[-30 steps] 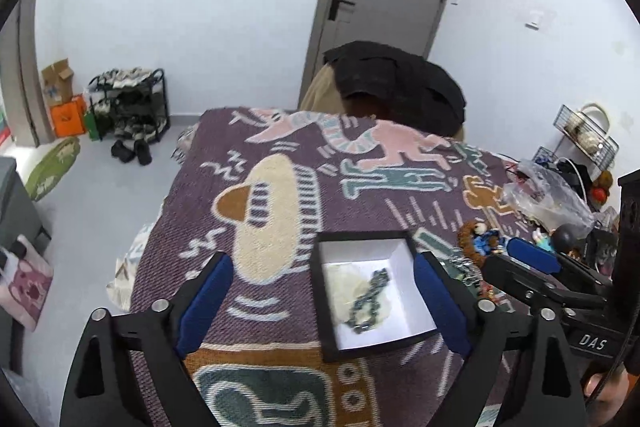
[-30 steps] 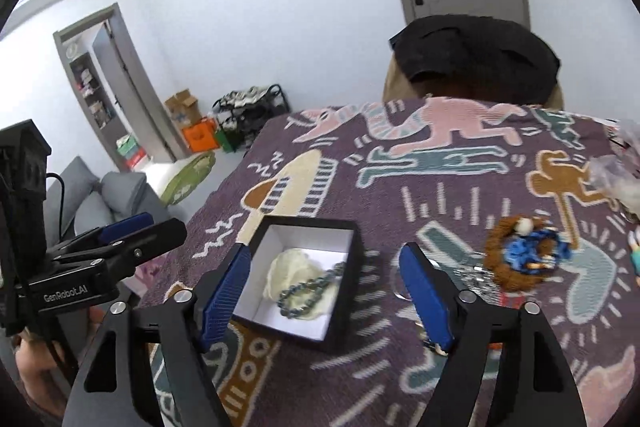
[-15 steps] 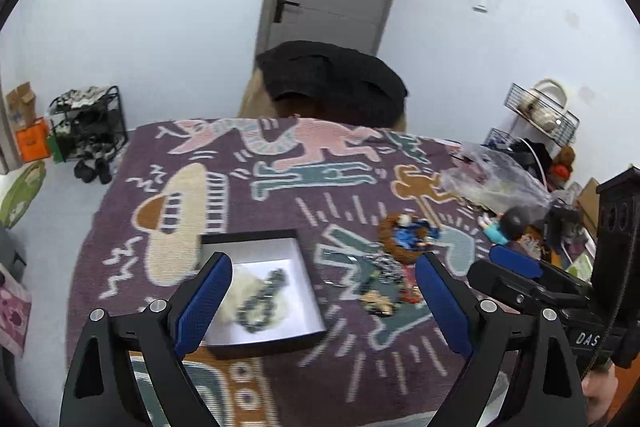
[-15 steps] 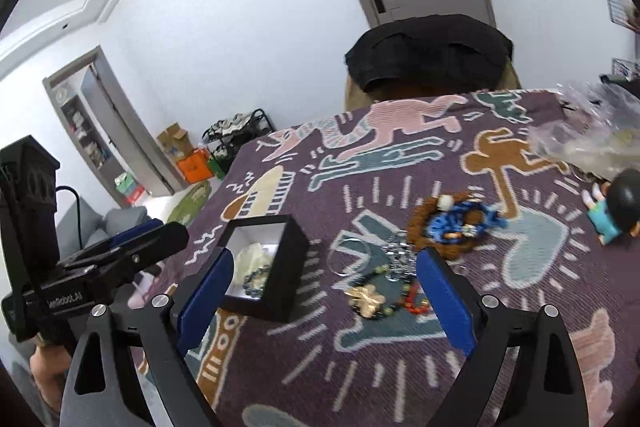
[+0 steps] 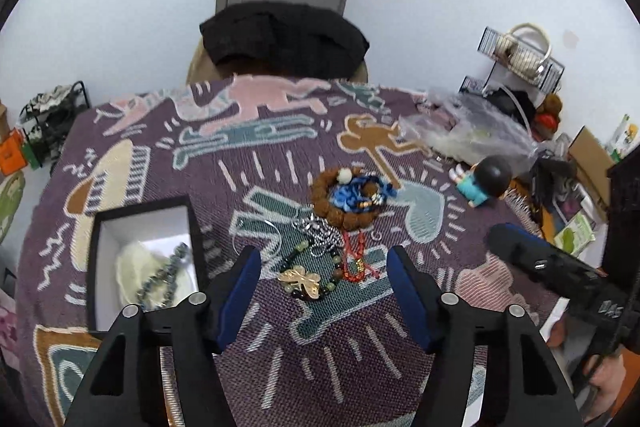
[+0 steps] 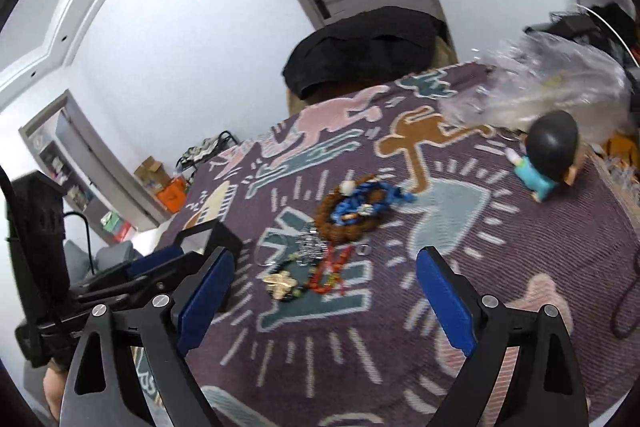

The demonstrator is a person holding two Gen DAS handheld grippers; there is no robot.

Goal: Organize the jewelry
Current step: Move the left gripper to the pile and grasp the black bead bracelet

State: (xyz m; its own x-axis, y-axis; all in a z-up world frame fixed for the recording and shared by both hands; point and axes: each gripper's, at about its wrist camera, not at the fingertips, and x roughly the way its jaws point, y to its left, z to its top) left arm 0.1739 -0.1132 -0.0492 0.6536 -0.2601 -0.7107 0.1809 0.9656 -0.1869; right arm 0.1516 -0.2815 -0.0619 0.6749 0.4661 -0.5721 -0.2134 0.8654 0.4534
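Note:
A jewelry pile lies mid-table on the patterned cloth (image 5: 280,367): a gold clover pendant (image 5: 302,279), red beads (image 5: 354,255), a silver chain (image 5: 316,231) and a brown bead bracelet (image 5: 344,215) around a blue piece. My left gripper (image 5: 324,287) hovers over the pendant and red beads. Its jaws are closing, and the pads touch nothing. An open black box (image 5: 96,259) at the left holds a dark bead bracelet (image 5: 164,279) on a cream pad. My right gripper (image 6: 324,267) stands wide open above the same pile (image 6: 320,267), holding nothing.
A small doll (image 5: 480,179) in blue lies right of the pile, with a clear plastic bag (image 5: 468,131) behind it. A chair draped in black cloth (image 5: 284,39) stands at the table's far edge. Clutter and a wire rack (image 5: 520,55) fill the right side.
Both grippers have swung right, from over the black box to over the jewelry pile. The box now sits at the left. The left jaws have narrowed; the right ones have widened slightly.

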